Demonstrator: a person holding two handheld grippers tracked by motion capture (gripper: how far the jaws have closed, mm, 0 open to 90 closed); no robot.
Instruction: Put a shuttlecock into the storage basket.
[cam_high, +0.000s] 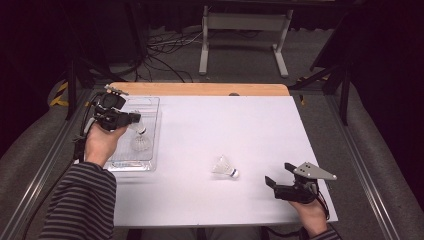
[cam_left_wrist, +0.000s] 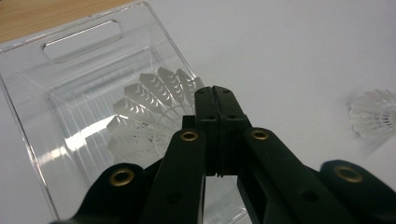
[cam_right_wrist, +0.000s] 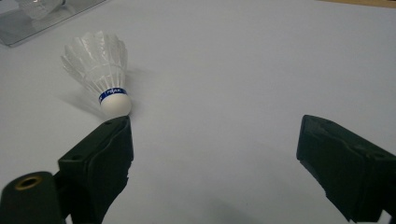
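High view shows the left gripper (cam_high: 136, 118) clenched on a shuttlecock (cam_high: 140, 129) over the clear tray (cam_high: 151, 102), likely to drop it beside the one (cam_high: 140, 144) inside, while the right gripper (cam_high: 276, 176), jaws released, waits near the loose shuttlecock (cam_high: 225, 167) on the table (cam_high: 240, 125).

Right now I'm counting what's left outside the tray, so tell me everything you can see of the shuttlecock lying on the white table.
The shuttlecock lies on its side on the bare white table surface, apart from the clear tray. It has a white feather-like skirt, a rounded white cork-like head and a blue band with small lettering just behind the head. In the high view the head points toward the right gripper. Nothing touches it, as far as the views show.
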